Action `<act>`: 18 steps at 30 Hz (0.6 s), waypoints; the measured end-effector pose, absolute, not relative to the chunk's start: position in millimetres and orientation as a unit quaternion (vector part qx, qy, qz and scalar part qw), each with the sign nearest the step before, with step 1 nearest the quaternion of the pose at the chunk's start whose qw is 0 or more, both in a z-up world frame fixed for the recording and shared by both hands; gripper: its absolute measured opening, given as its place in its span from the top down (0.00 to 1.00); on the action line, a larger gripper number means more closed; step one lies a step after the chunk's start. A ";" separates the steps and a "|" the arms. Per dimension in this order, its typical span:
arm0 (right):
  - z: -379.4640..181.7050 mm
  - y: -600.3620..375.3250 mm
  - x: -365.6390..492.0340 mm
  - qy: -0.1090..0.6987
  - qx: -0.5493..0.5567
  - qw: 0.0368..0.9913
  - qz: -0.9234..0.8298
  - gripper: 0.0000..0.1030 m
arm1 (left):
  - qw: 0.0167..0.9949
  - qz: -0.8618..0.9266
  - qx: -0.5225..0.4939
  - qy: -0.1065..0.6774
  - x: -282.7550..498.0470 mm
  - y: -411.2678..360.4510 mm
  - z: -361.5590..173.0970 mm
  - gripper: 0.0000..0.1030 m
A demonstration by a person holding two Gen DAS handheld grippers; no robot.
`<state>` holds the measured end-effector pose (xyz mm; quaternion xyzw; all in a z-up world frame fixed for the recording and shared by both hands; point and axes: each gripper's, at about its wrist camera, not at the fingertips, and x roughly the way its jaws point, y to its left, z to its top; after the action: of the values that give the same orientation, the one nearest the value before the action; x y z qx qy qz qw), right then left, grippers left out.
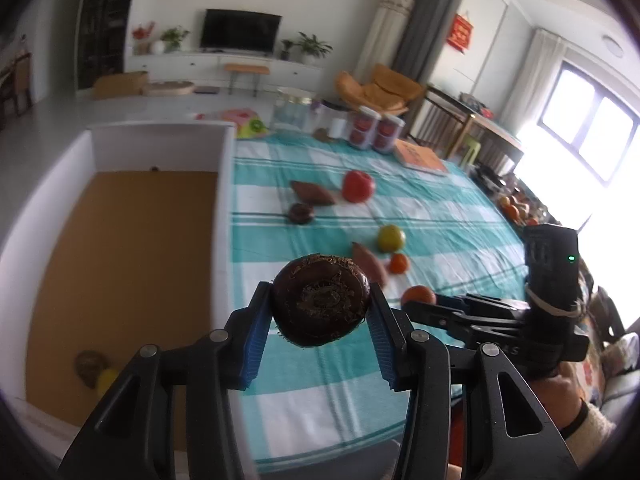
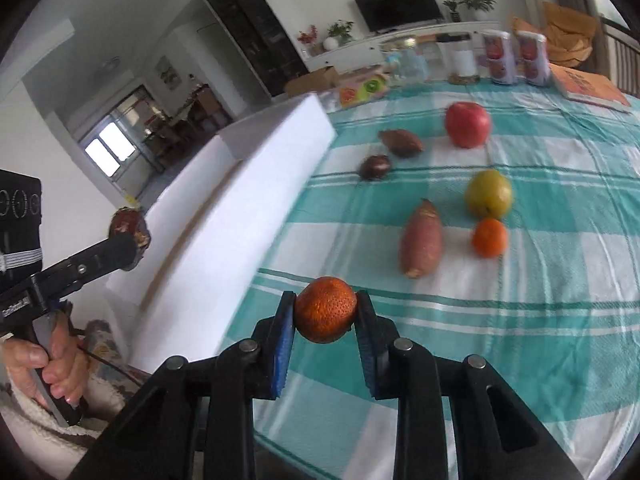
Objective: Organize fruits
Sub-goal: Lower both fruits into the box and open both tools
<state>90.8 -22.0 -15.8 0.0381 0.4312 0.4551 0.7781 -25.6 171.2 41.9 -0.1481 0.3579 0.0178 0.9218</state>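
Note:
My left gripper (image 1: 320, 304) is shut on a dark brown round fruit (image 1: 320, 300), held above the table beside the white box (image 1: 224, 208); the fruit also shows in the right wrist view (image 2: 130, 224). My right gripper (image 2: 325, 312) is shut on an orange tangerine (image 2: 325, 309), which also shows in the left wrist view (image 1: 418, 295). On the checked cloth lie a red apple (image 2: 467, 124), a yellow-green pear (image 2: 489, 193), a small orange (image 2: 489, 237), a pinkish sweet potato (image 2: 422, 238), a darker sweet potato (image 2: 400, 142) and a dark round fruit (image 2: 375, 167).
The white box has a brown floor (image 1: 120, 260) with a brownish item (image 1: 90, 366) and a yellow fruit (image 1: 106, 380) in its near corner. Jars (image 1: 374, 128), a glass container (image 1: 292, 110) and an orange book (image 1: 420, 157) stand at the table's far edge.

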 end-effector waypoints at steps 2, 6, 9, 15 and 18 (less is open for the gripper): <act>1.3 19.2 76.7 0.422 0.032 0.753 0.504 0.71 | 0.920 0.086 -0.141 0.354 -37.9 200.8 43.5 0.53; 6.1 95.0 53.6 0.433 -0.001 0.705 0.562 0.71 | 0.894 0.191 -0.164 0.370 -52.8 249.4 19.9 0.53; -4.2 136.3 40.1 0.440 -0.047 0.695 0.567 0.71 | 0.878 0.242 -0.157 0.383 -57.8 266.0 2.0 0.53; -22.1 157.5 35.8 0.453 -0.075 0.699 0.548 0.62 | 0.861 0.289 -0.132 0.396 -54.6 273.6 -15.3 0.46; -11.8 140.4 42.9 0.434 -0.064 0.720 0.538 0.34 | 0.862 0.305 -0.110 0.390 -49.1 268.2 -15.2 0.29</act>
<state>42.9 140.4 -11.8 -0.0641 0.4343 0.5376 0.7199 -49.1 268.2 -15.2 -0.1101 0.3902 0.3048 0.8618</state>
